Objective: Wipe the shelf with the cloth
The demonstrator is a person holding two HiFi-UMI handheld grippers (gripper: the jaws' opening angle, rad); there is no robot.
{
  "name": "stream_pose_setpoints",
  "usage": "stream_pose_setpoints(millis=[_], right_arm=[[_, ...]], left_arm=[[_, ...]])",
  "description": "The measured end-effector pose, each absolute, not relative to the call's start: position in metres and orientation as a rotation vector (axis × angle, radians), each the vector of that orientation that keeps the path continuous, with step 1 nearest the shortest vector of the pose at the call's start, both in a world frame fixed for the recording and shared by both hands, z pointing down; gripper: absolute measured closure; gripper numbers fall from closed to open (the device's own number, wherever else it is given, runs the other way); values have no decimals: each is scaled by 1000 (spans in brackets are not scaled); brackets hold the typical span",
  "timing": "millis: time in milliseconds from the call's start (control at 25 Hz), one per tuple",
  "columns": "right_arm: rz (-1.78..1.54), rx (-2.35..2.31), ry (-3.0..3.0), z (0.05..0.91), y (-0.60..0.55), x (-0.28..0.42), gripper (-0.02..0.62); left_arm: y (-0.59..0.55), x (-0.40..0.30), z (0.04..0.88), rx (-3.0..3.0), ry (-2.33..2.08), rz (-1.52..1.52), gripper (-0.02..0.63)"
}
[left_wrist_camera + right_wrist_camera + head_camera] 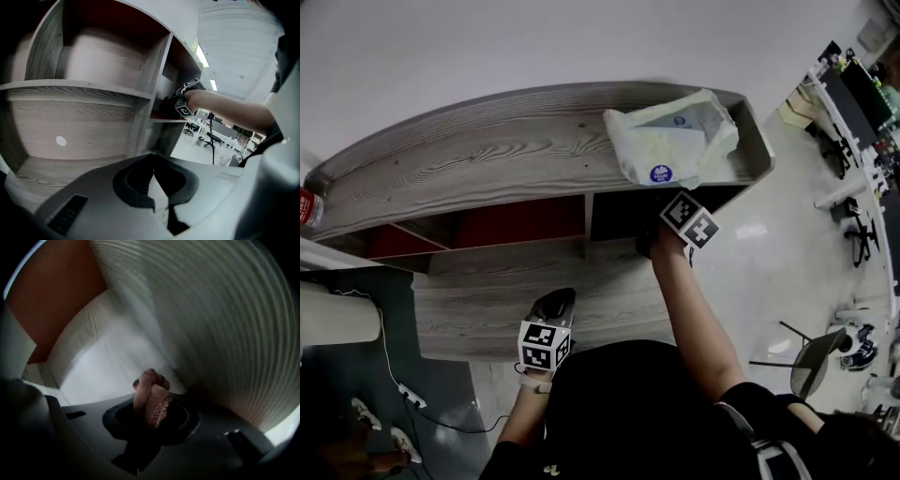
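As the right gripper (149, 414) pinches only a small bunch of cloth (150, 391) inside the shelf (487, 159), wiping friction may drag it free; the left gripper (154, 187) hangs closed and empty.

A: Carrier?
B: Grey wood-grain shelf unit (487, 159), with red back panels in the upper compartments.
A: On top?
B: Crumpled white plastic bag (675, 141) at the right end. Red-labelled container (307, 208) at the far left, mostly cut off.
A: Floor (787, 281)?
B: Pale at the right. On the darker left part lies a white power strip (411, 397) with its cable.
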State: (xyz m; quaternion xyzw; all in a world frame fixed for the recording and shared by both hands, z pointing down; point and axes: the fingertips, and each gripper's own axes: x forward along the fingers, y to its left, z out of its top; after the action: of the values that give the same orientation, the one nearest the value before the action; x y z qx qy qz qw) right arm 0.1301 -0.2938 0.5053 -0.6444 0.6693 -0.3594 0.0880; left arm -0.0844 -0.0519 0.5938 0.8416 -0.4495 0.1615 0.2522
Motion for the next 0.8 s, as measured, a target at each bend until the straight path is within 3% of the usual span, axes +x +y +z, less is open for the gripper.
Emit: stream_pose_setpoints(millis=[440, 800], right_arm=[[-917, -2111, 1938, 504, -293, 143, 525], [-784, -1963, 2234, 496, -263, 112, 518]], left_arm=[[-51, -84, 593, 2290, -1223, 444, 597], [-48, -66, 581, 2322, -1206, 442, 597]])
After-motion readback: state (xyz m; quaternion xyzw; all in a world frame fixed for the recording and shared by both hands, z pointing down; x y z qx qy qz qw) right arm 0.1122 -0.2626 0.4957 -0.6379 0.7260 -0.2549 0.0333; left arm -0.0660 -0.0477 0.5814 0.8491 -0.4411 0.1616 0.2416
